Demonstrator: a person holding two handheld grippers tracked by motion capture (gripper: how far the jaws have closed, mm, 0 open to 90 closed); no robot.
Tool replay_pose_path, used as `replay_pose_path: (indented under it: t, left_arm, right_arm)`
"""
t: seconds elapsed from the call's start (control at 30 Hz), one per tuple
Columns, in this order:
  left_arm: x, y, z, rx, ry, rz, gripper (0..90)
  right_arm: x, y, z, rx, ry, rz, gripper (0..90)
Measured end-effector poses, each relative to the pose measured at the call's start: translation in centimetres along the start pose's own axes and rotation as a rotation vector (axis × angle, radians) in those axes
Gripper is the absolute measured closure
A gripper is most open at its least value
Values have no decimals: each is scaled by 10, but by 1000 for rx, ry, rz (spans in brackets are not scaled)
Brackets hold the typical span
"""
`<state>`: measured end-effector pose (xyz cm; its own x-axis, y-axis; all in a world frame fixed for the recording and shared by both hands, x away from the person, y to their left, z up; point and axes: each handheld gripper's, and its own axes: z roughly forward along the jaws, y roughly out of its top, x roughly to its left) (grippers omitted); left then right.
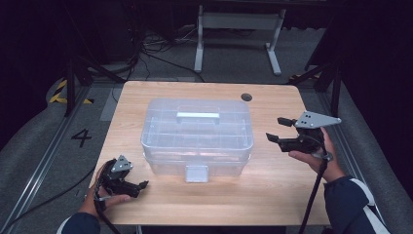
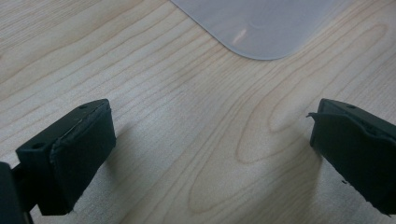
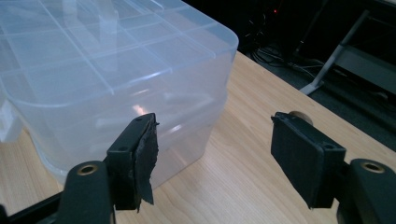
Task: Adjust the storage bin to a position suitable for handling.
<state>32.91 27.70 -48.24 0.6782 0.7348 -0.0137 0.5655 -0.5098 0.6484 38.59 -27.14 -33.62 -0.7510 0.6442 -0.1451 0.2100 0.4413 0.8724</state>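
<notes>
A clear plastic storage box (image 1: 197, 134) with a grey handle (image 1: 197, 115) on its lid and a front latch (image 1: 197, 173) stands in the middle of the wooden table (image 1: 253, 195). My left gripper (image 1: 140, 186) rests low near the table's front left corner, open and empty; in the left gripper view a corner of the box (image 2: 257, 28) lies ahead of it. My right gripper (image 1: 275, 130) hovers to the right of the box, open and empty, pointing at the box (image 3: 112, 79) side wall.
A round dark hole (image 1: 247, 97) sits in the tabletop at the back right. Behind the table stand a white metal frame (image 1: 238, 29) and loose cables (image 1: 156, 48) on the floor. A "4" mark (image 1: 81, 137) is on the floor at left.
</notes>
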Motion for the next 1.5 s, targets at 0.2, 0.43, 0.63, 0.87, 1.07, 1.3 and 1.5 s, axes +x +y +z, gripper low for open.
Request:
replay_pose_path:
  t: [0.2,0.43,0.63,0.87,1.07,1.3,1.5]
  left_arm:
    - [0,0,0,-1,2,-1,5]
    - [0,0,0,0,1,-1,5]
    - [0,0,0,0,2,1,5]
    - [0,0,0,-1,1,-2,5]
    - [0,0,0,-1,1,-1,5]
    - [0,0,0,-1,1,-2,5]
    - [0,0,0,-1,2,-2,5]
  right_arm:
    - [3,16,6,-18,18,-32,396]
    - [14,34,22,-12,48,-71,414]
    - [23,45,39,-3,89,-80,425]
    - [32,56,55,2,119,-104,431]
    - [35,63,64,3,136,-103,444]
    - [38,72,75,6,149,-119,456]
    - [41,80,82,16,178,-128,496]
